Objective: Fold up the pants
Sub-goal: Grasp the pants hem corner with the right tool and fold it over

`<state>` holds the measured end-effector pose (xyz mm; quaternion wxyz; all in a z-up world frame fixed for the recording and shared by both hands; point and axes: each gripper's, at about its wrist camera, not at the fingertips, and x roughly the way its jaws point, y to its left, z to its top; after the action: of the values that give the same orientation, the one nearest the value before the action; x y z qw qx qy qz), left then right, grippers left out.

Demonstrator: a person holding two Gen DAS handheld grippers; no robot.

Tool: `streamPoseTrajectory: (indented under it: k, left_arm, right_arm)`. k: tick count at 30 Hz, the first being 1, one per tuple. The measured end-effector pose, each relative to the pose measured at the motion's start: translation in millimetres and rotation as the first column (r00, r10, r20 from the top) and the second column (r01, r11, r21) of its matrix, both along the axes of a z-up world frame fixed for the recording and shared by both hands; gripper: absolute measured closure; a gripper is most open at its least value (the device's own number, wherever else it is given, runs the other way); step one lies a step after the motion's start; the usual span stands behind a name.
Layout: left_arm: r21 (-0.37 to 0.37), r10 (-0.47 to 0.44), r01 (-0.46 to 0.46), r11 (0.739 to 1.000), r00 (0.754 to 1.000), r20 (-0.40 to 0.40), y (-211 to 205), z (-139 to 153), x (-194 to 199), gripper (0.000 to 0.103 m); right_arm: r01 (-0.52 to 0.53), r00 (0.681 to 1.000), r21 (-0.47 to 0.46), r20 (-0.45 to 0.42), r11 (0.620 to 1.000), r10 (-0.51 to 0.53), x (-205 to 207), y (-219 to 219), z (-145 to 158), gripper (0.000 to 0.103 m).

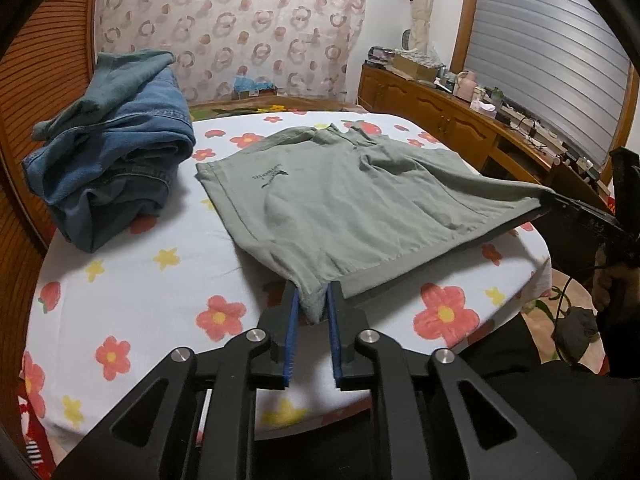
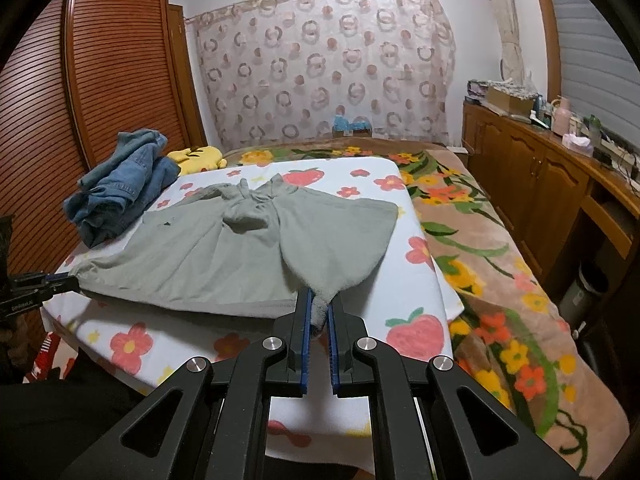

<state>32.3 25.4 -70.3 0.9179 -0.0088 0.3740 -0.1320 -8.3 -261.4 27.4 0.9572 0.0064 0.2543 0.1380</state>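
The sage-green cotton shorts [image 1: 340, 200] lie on the flowered sheet [image 1: 160, 300], small dark print unreadable. Left claw [image 1: 313, 304] and right claw [image 2: 319, 304] each pinch a near corner. Only the right view shows a yellow plush [image 2: 196, 158].

Both tools [image 1: 313, 296] [image 2: 319, 300] clamped, level

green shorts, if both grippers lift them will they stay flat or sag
The green shorts likely sag: the hem already droops between the left gripper and right gripper. The thin, wrinkled cloth looks light. They probably drag rather than slide on the flowered sheet.
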Motion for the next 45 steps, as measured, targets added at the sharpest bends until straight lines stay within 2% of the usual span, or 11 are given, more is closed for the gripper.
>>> streamPoseTrajectory:
  k: [5, 8, 9, 10, 11, 13, 25, 33, 40, 45]
  left_arm:
    - [0.032, 0.037, -0.037, 0.999, 0.999, 0.005, 7.5, -1.1, 3.9, 0.058]
    - [0.022, 0.051, -0.051, 0.998, 0.999, 0.01, 14.5, 0.1, 6.1, 0.051]
    - [0.026, 0.057, -0.058, 0.998, 0.998, 0.012, 16.3, 0.0, 7.0, 0.046]
    - [0.031, 0.065, -0.066, 0.997, 0.998, 0.017, 17.6, -0.4, 7.5, 0.036]
    - [0.034, 0.066, -0.067, 0.997, 0.998, 0.021, 18.8, -0.7, 8.2, 0.029]
    - [0.033, 0.066, -0.067, 0.997, 0.998, 0.023, 19.7, -1.5, 10.0, 0.023]
    - [0.02, 0.093, -0.093, 0.995, 0.995, 0.023, 29.7, -5.6, 21.9, 0.021]
    - [0.006, 0.117, -0.117, 0.993, 0.993, 0.023, 40.7, -6.0, 19.2, 0.021]
    - [0.009, 0.137, -0.138, 0.99, 0.99, 0.025, 44.6, -6.2, 17.6, 0.021]
    - [0.016, 0.145, -0.145, 0.989, 0.989, 0.016, 43.7, -10.2, 18.5, 0.021]
  right_arm:
    - [-0.016, 1.0, -0.003, 0.006, 1.0, 0.016, 5.1, 3.0, 5.0, 0.096]
    - [-0.029, 1.0, -0.008, 0.01, 1.0, 0.029, 7.8, 7.2, 6.4, 0.096]
    - [-0.034, 0.999, -0.007, 0.013, 0.999, 0.034, 8.6, 8.3, 6.9, 0.096]
    - [-0.04, 0.999, -0.005, 0.016, 0.999, 0.04, 9.6, 9.7, 7.5, 0.096]
    - [-0.045, 0.999, -0.003, 0.019, 0.999, 0.045, 10.8, 10.8, 7.9, 0.096]
    - [-0.063, 0.998, 0.002, 0.027, 0.998, 0.063, 14.0, 14.4, 9.1, 0.096]
    - [-0.234, 0.972, 0.012, 0.038, 0.972, 0.233, 43.0, 75.1, 6.4, 0.096]
    - [-0.396, 0.918, 0.017, 0.027, 0.918, 0.396, 58.6, 119.3, 9.4, 0.096]
    - [-0.503, 0.864, 0.027, 0.025, 0.864, 0.502, 60.3, 137.3, 11.8, 0.096]
    - [-0.51, 0.86, 0.014, -0.025, 0.86, 0.51, 69.7, 131.1, -7.1, 0.096]
